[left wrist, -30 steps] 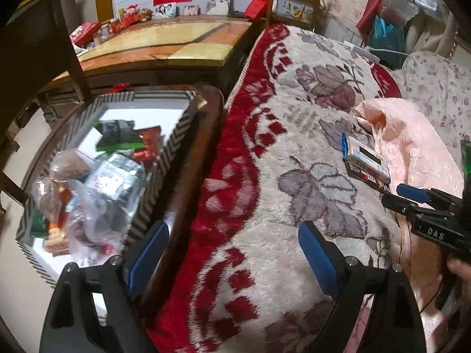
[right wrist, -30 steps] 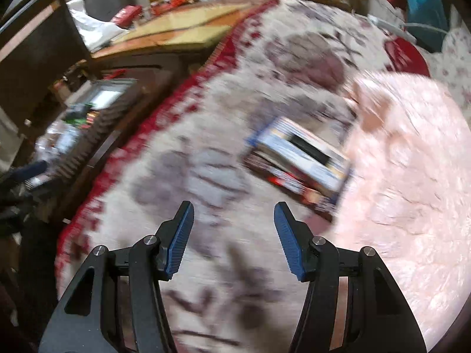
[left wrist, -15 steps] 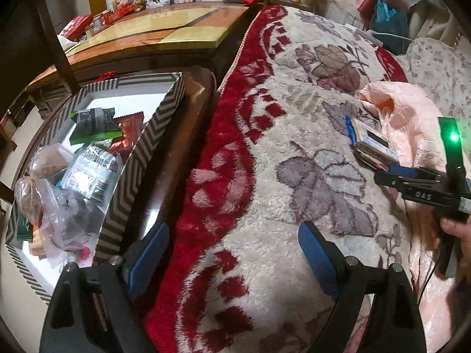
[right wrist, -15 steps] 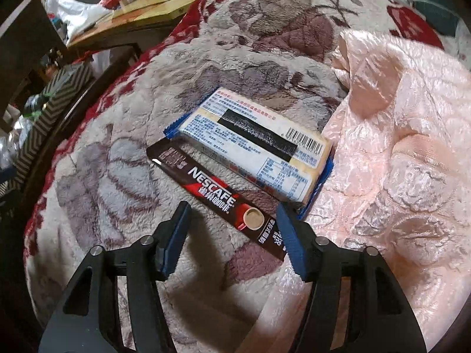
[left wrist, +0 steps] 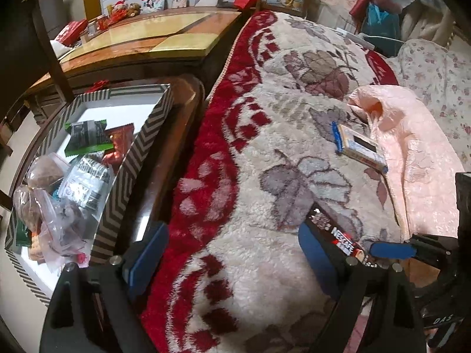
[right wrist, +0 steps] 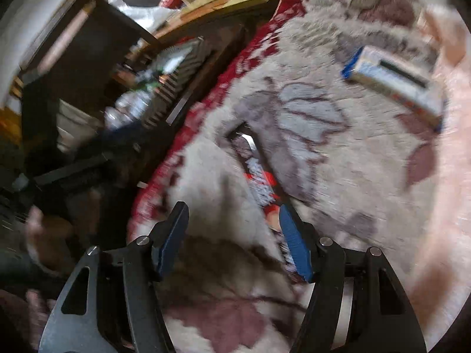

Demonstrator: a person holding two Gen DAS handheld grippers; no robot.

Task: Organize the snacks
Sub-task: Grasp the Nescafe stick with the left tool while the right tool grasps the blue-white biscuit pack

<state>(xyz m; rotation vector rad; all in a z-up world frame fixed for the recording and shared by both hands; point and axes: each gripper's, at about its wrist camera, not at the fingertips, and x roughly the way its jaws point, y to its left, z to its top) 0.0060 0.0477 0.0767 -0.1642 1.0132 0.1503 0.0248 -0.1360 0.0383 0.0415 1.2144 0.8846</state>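
Observation:
A dark red Nescafe stick (left wrist: 338,235) lies on the fleece blanket (left wrist: 265,176), just beside my left gripper's right finger. A cream biscuit box with a blue edge (left wrist: 359,147) rests further back against the pink quilt. My left gripper (left wrist: 231,256) is open with only blanket between its pads. My right gripper (right wrist: 234,242) is open, its jaws still opening. The stick (right wrist: 259,182) runs up to its right finger, not pinched. The box (right wrist: 394,85) is at that blurred view's upper right. The right gripper's blue fingertip (left wrist: 391,250) meets the stick's near end.
A zigzag-striped box (left wrist: 129,176) on a dark wooden stand left of the bed holds a green packet (left wrist: 88,138), a red packet (left wrist: 120,141) and clear bags (left wrist: 53,214). A pink quilt (left wrist: 418,161) covers the right side. A wooden table (left wrist: 147,38) stands behind.
The Nescafe stick has left the biscuit box's side and now lies nearer, by my left gripper. My right gripper came back with it and its jaws widened. The left gripper barely moved.

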